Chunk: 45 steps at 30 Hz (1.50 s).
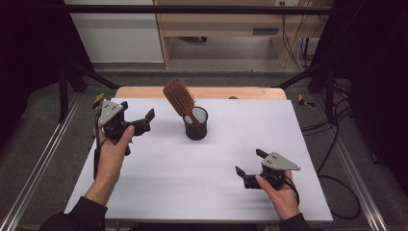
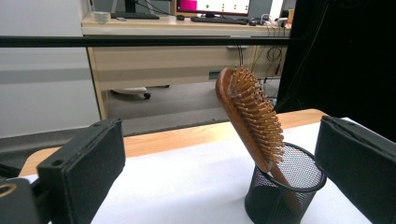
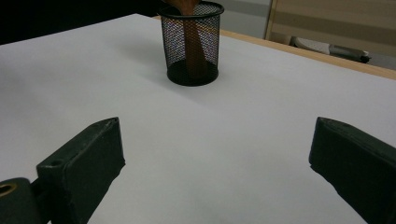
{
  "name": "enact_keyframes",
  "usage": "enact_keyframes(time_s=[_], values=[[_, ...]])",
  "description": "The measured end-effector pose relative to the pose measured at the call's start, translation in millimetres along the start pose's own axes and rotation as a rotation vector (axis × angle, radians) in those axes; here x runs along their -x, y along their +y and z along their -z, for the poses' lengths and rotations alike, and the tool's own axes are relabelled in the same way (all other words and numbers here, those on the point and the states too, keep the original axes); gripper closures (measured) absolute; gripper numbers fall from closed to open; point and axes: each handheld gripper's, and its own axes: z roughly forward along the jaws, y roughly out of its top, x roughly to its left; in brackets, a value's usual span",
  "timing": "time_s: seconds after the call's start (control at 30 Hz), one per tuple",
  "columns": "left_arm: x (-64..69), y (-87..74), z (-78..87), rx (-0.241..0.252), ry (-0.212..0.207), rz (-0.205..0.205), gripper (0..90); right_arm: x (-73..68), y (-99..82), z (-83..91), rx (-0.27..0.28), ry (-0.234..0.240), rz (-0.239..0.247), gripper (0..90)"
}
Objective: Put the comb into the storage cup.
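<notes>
The wooden hairbrush point(image 1: 179, 97) leans handle-down in the mesh cup point(image 1: 196, 124) mid-bench, propped by the rim, while the left gripper point(image 1: 137, 118) (jaws apart) lines up and the right gripper point(image 1: 249, 162), jaws apart too, waits well clear.

Landmark: black wire-mesh cup point(image 1: 196, 124) standing on the white table sheet point(image 1: 192, 173).
Above the cup: a brown wooden paddle hairbrush point(image 1: 179, 97) leans out of it up and to the left, blocking that side.
Right of the cup: bare sheet, open passage.
Near side of the cup: wide bare sheet.
Behind the cup: a strip of wooden table edge point(image 1: 216, 92).
</notes>
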Motion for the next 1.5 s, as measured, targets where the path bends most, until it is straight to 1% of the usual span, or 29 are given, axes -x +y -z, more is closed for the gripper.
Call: enact_keyframes(time_s=[0.27,0.57,1.0,1.13,1.2,1.37,1.43,1.5], values=[[-2.6,-3.0,12.5,0.006,0.004,-0.003,2.2,-0.1,-0.1,-0.1,-0.001,-0.001,0.004,3.6],[-10.8,-5.6,28.1,0.022,0.013,0.001,2.2,0.1,-0.2,0.0,-0.002,-0.007,0.004,3.6],[-21.9,-11.4,47.0,0.031,0.034,0.007,2.2,1.4,0.0,1.2,0.001,-0.014,0.006,3.6],[-24.2,-16.1,52.6,0.043,0.045,0.001,2.4,2.2,-0.1,1.9,0.003,-0.016,0.007,3.5],[-25.4,-19.2,55.3,0.049,0.041,0.005,2.4,2.8,-0.1,2.5,0.004,-0.019,0.009,3.6],[-27.9,-29.4,61.7,0.047,0.042,-0.006,2.4,5.4,-0.1,4.4,0.009,-0.030,0.011,3.6],[-28.8,-34.2,65.1,0.052,0.052,-0.021,2.4,7.0,-0.1,5.6,0.011,-0.033,0.009,3.6],[-30.0,-39.6,68.5,0.056,0.048,-0.027,2.4,9.0,-0.1,7.7,0.017,-0.039,0.006,3.5]])
